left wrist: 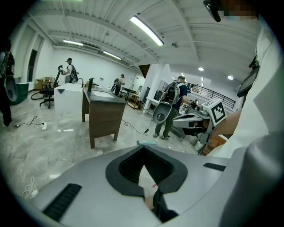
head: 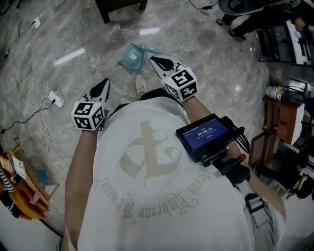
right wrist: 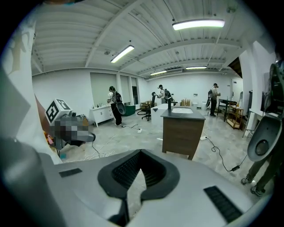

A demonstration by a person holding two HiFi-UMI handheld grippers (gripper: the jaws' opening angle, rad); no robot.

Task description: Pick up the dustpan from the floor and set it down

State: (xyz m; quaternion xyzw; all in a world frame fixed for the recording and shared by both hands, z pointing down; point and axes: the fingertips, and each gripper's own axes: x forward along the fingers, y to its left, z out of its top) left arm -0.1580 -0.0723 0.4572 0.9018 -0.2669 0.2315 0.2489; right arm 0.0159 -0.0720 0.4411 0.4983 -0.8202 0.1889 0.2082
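A teal dustpan (head: pixel 132 57) lies on the grey marble floor just ahead of me, its handle pointing right. In the left gripper view only the teal dustpan handle (left wrist: pixel 147 142) peeks over the jaw tips. My right gripper (head: pixel 165 62) hovers beside the dustpan's right edge, apart from it, jaws shut on nothing. My left gripper (head: pixel 101 88) hangs lower left of the dustpan, its jaw tips also meeting with nothing between them. The same holds in the gripper views: the left gripper (left wrist: pixel 144 147) and the right gripper (right wrist: pixel 141 152) are both shut and bare.
A brown desk (head: pixel 117 7) stands beyond the dustpan. White cables and a power strip (head: pixel 56 100) trail on the floor at left. Shelving (head: pixel 287 117) lines the right side. A screen unit (head: pixel 206 135) hangs on my chest. People (left wrist: pixel 171 106) stand farther off.
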